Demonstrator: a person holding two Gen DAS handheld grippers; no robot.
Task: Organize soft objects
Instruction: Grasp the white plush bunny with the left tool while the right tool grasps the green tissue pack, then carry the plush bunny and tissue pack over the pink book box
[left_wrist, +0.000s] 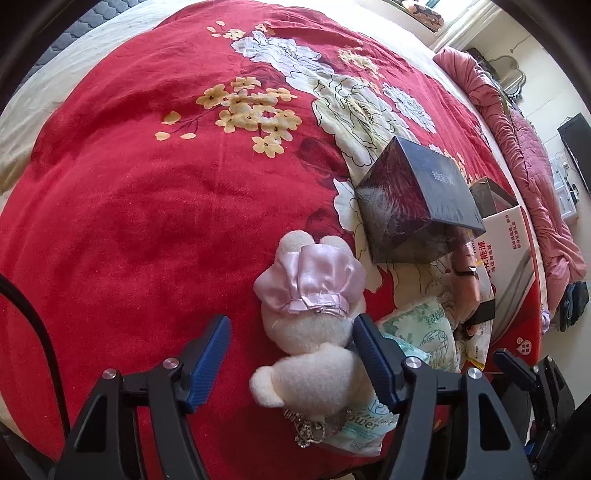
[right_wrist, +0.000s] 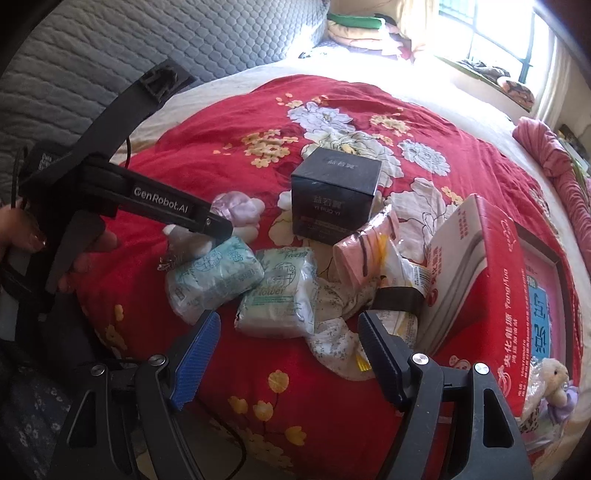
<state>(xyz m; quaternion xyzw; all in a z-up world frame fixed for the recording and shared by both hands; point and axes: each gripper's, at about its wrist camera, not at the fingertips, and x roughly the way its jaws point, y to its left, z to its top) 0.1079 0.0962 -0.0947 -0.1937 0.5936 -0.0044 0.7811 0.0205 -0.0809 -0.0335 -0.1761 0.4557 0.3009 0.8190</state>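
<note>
A cream plush toy in a pink satin dress (left_wrist: 314, 295) lies on the red floral blanket (left_wrist: 147, 221). My left gripper (left_wrist: 290, 332) is open, its blue fingers on either side of the toy's lower body, not squeezing it. The right wrist view shows the left gripper (right_wrist: 218, 227) from the side, over the toy (right_wrist: 240, 212). Two teal tissue packs (right_wrist: 214, 280) (right_wrist: 277, 299), a pink packet (right_wrist: 362, 251) and a floral cloth (right_wrist: 332, 343) lie in front of my right gripper (right_wrist: 290, 350), which is open and empty above the blanket.
A black box (right_wrist: 334, 192) stands behind the pile; it also shows in the left wrist view (left_wrist: 417, 206). A red and white carton (right_wrist: 495, 288) lies at the right, with a small plush (right_wrist: 554, 380) in plastic beside it. A pink quilt (right_wrist: 554, 162) runs along the bed's far edge.
</note>
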